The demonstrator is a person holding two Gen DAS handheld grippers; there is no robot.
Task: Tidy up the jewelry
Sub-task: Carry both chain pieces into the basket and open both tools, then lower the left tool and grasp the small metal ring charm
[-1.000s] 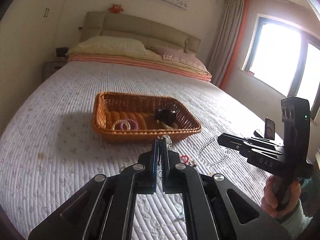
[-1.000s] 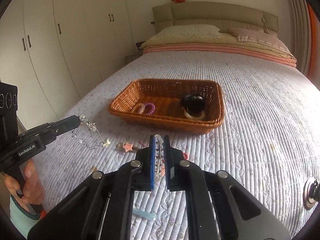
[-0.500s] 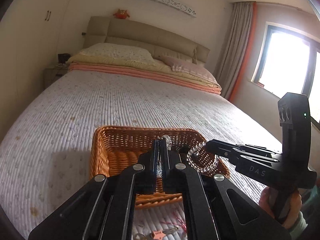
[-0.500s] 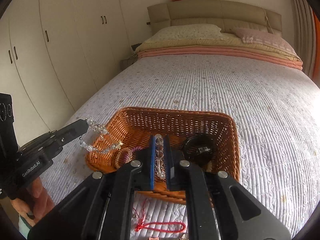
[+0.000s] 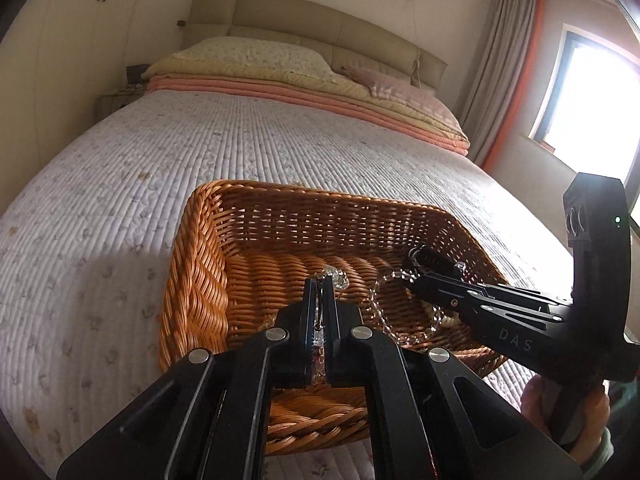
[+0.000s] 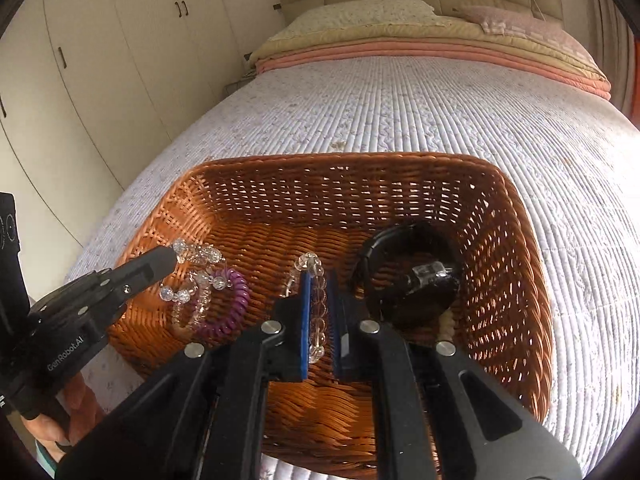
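A brown wicker basket (image 5: pixel 200 280) (image 6: pixel 516 240) sits on the quilted bed. My left gripper (image 5: pixel 319 286) (image 6: pixel 170 258) is shut on a crystal bead chain (image 5: pixel 334 276) (image 6: pixel 196 276) and holds it over the basket's left side. My right gripper (image 6: pixel 320 280) (image 5: pixel 416 266) is shut on a clear bead bracelet (image 6: pixel 318 308) (image 5: pixel 384 316), which hangs inside the basket. In the basket lie a purple spiral hair tie (image 6: pixel 232 304), a black watch-like band (image 6: pixel 412 280) and a pale bead bracelet (image 6: pixel 446 324).
The bed (image 5: pixel 120 184) stretches beyond the basket to pillows and folded blankets (image 5: pixel 280 76). White wardrobes (image 6: pixel 100 60) stand to the left and a window with curtains (image 5: pixel 588 64) to the right.
Both grippers have moved forward and down from above the bed's near part to inside the basket, each still holding its beads. The loose items on the bed have left the views.
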